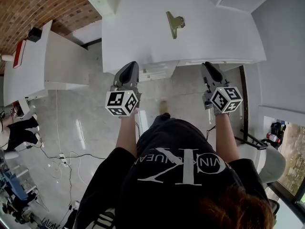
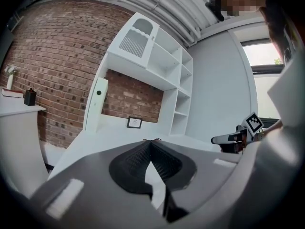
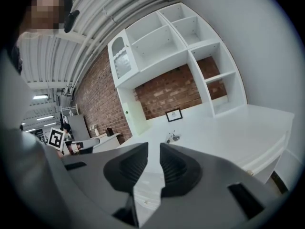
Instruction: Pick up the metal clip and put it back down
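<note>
Abutting brick wall (image 1: pixel 38 4), desk (image 1: pixel 214 32) with clip (image 1: pixel 175 24)

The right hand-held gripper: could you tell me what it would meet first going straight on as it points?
Probably the metal clip on the white desk, almost dead ahead, though height and depth are unclear.

**Metal clip lying free on the white bench**

The metal clip (image 1: pixel 175 23) is seen as a brass-coloured bulldog clip, laid flat on the white bench (image 1: pixel 224 37), near the middle of its top and well back from the near edge. In the head view its wide end is turned away from the person and a little to the left, while its narrower end is pointed back towards the near edge. In the right gripper view the clip (image 3: pixel 172 138) is shown small and far off on the bench, its detail not to be made out
</note>
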`<state>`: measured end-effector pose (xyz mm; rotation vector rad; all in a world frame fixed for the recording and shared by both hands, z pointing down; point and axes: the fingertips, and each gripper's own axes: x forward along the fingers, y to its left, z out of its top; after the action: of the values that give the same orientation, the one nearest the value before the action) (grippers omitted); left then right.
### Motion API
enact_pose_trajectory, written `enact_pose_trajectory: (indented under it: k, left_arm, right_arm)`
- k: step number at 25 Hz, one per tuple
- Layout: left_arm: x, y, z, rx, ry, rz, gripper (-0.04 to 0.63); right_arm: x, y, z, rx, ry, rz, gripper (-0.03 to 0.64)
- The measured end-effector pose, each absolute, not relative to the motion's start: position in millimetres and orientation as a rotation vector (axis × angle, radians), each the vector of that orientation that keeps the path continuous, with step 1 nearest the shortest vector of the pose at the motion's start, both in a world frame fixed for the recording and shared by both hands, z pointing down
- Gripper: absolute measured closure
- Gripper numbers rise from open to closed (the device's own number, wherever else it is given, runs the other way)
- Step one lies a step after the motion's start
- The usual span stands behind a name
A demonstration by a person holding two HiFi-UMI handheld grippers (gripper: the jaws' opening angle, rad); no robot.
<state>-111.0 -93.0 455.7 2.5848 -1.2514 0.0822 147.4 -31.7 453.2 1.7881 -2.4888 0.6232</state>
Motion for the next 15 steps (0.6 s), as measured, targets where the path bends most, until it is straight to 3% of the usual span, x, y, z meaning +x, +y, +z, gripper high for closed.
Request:
enact_pose_trajectory:
  k: [15]
  left_arm:
    - [-99, -138, 467, 2.576, -1.228, 0.081, 0.586]
  right_arm:
    - [148, -99, 470, 1.749, -2.506, 0.709, 0.58]
